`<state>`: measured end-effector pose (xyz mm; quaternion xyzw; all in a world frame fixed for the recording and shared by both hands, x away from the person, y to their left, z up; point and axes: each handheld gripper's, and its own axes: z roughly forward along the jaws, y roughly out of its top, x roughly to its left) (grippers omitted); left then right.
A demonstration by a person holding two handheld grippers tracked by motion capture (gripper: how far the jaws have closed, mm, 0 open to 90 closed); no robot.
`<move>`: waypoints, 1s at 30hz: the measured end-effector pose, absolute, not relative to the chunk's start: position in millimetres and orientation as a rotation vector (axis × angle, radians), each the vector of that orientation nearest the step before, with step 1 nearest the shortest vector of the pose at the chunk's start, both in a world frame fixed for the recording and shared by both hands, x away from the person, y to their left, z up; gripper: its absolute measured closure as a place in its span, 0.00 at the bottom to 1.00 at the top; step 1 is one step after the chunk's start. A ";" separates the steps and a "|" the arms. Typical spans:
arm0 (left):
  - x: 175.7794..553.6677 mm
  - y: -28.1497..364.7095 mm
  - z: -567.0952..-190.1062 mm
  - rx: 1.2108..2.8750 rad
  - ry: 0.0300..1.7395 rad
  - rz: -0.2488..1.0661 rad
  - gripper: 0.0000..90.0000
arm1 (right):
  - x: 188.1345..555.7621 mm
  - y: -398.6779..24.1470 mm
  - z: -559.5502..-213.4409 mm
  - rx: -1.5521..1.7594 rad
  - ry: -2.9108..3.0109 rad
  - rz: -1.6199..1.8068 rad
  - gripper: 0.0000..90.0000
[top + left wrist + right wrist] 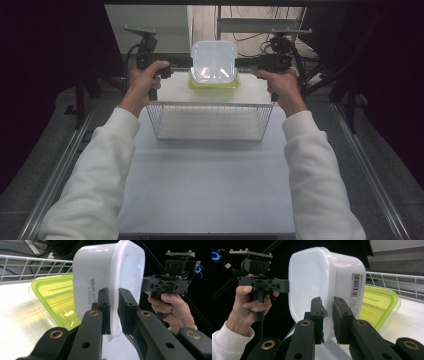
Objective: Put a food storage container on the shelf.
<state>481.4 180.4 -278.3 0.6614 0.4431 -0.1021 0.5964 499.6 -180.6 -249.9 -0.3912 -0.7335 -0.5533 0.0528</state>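
We hold a white tub [214, 61] in the air between two grippers, at twelve o'clock over the table [210, 185]. The left gripper [176, 64] pinches its rim at nine o'clock, the right gripper [248, 63] at three o'clock. In the left gripper view the jaws are narrow, clamped on the thin lip of the tub [110, 277]. In the right gripper view the jaws are also narrow and nip the opposite lip [312, 277].

Just under the tub sits a clear box with a green lid [214, 83]. Nearer to us, at six o'clock of it, stands an empty wire basket [210, 131].

We judge the risks as follows. Each grip takes only a sliver of smooth plastic, so the lip could slide out of either pair of jaws. If our hands drift apart or move unevenly, the tub may twist and drop onto the green lid. Carried low toward us, it could catch the basket's far rail and be knocked loose.
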 end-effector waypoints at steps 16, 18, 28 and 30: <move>487.2 180.5 -281.4 1.539 1.052 -0.258 0.90 | 507.9 -181.0 -257.8 -1.222 -2.174 -1.666 0.88; 486.5 180.0 -281.8 1.542 1.051 -0.259 0.90 | 507.2 -181.6 -257.3 -1.222 -2.169 -1.665 0.88; 487.1 178.5 -282.3 1.529 1.061 -0.274 0.90 | 508.2 -184.1 -260.0 -1.242 -2.140 -1.657 0.88; 490.0 178.9 -283.5 1.506 1.067 -0.293 0.90 | 510.4 -184.5 -261.1 -1.247 -2.123 -1.658 0.87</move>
